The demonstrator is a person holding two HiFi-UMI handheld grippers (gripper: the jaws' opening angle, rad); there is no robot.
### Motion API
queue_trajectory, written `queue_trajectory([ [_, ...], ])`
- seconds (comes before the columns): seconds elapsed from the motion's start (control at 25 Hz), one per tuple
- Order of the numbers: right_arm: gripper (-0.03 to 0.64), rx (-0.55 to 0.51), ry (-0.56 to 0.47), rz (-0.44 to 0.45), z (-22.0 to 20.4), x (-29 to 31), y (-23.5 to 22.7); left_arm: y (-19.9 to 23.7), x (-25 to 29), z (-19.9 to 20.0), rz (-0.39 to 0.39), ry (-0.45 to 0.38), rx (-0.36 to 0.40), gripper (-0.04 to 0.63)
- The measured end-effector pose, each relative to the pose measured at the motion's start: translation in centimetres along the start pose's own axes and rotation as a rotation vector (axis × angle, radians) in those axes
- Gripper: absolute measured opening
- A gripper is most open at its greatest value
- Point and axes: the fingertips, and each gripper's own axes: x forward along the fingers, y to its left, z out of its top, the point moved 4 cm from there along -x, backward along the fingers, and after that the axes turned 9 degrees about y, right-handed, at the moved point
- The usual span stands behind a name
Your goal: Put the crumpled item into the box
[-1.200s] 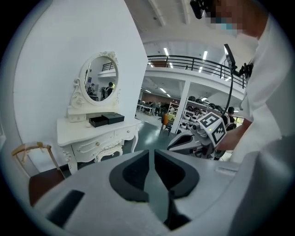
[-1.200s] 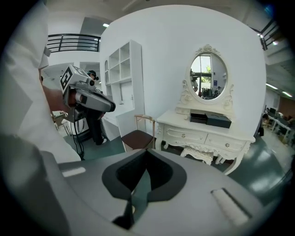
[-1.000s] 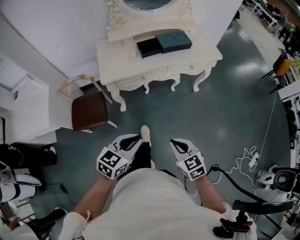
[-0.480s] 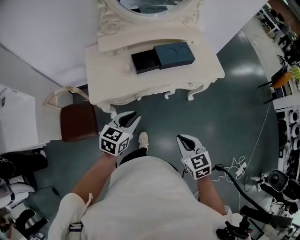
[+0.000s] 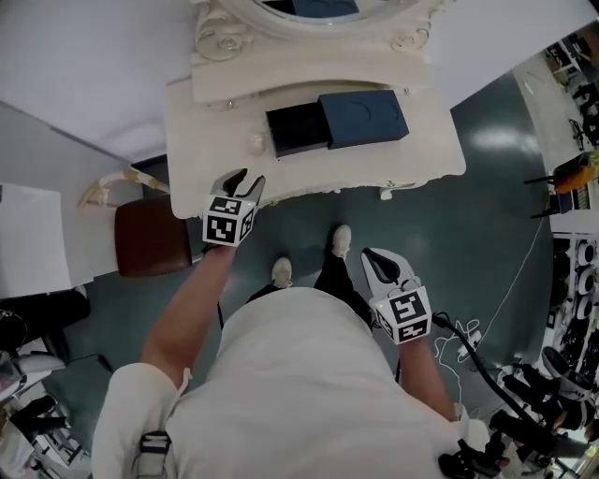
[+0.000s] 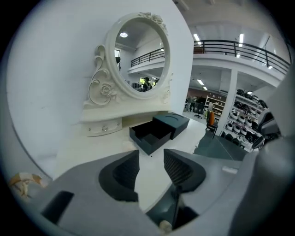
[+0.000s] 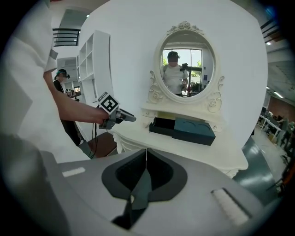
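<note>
A small pale crumpled item point(image 5: 256, 143) lies on the white dressing table point(image 5: 206, 122), just left of a dark blue slide box point(image 5: 363, 114) whose tray point(image 5: 298, 129) is pulled out to the left and looks empty. My left gripper point(image 5: 245, 182) hovers at the table's front edge, a short way in front of the crumpled item. Its jaws are opening, with nothing between them point(image 6: 151, 156), and they point towards the box point(image 6: 156, 131). My right gripper point(image 5: 379, 262) hangs low over the floor, shut and empty point(image 7: 145, 159).
An oval mirror point(image 5: 299, 7) rises at the back of the table, above a low shelf point(image 5: 281, 70). A brown-seated chair point(image 5: 150, 234) stands left of the table. Cables point(image 5: 468, 337) and equipment lie on the floor at the right.
I have walked up to the table. My left gripper has risen and moved forward from hip height to the table's front edge. My right gripper has stayed low.
</note>
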Motion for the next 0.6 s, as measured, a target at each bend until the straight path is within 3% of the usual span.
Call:
queue_trajectory([
  [0.36, 0.014, -0.108, 0.026, 0.11, 4.8, 5.4, -11.1, 5.7, 9.6, 1.9, 0.141, 0.111, -0.139, 0.226],
  [0.6, 0.009, -0.165, 0.052, 0.195, 7.7, 8.0, -18.5, 7.1, 13.2, 1.9, 0.157, 0.198, -0.214, 0.234],
])
